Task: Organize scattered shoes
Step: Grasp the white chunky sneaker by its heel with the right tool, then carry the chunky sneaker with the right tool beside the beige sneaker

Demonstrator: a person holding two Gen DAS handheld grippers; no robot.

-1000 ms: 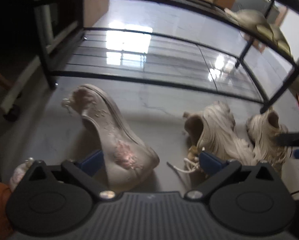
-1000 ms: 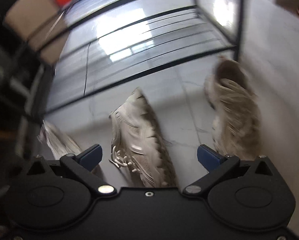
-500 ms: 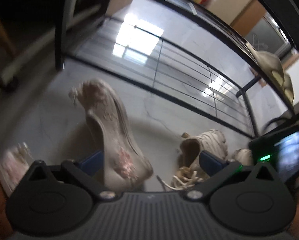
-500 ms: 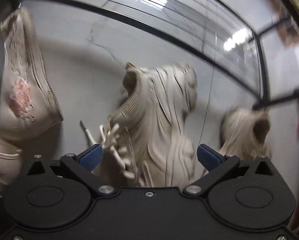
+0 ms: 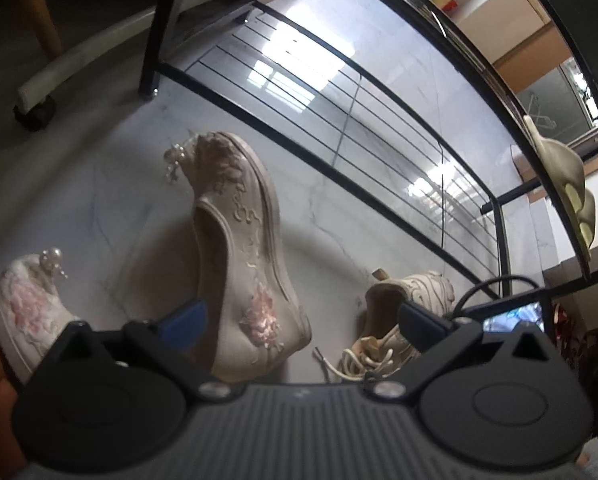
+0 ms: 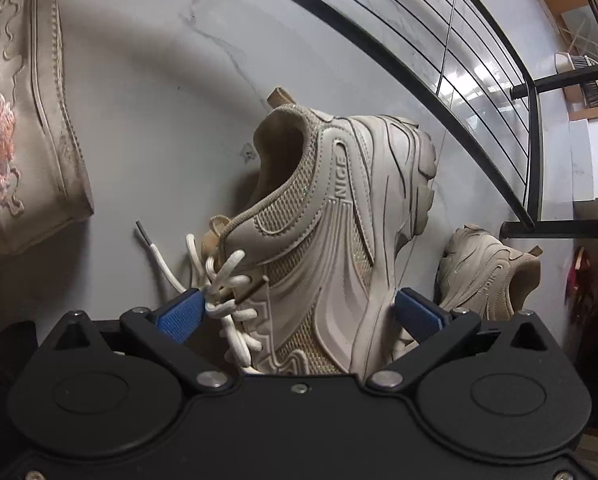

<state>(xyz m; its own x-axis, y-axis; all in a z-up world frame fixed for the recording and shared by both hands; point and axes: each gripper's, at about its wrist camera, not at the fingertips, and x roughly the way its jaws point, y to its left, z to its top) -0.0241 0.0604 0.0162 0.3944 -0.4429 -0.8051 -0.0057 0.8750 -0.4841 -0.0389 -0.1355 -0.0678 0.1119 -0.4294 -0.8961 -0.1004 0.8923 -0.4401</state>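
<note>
The right hand-held gripper (image 6: 299,314) sat low over the marble floor (image 6: 147,80), its blue pads spread apart on either side of a beige sneaker (image 6: 323,240) at frame centre; contact with the pads could not be judged. A second beige sneaker (image 6: 489,272) lay at right, beside the black shoe rack (image 6: 533,148). The left hand-held gripper (image 5: 301,320) pointed down at an embroidered shoe (image 5: 243,256) in mid-frame, jaws wide and holding nothing, one pad beside the shoe's heel. A matching embroidered shoe (image 5: 23,308) stood at lower left, and a pale slipper (image 5: 567,176) rested on the rack's upper tier.
</note>
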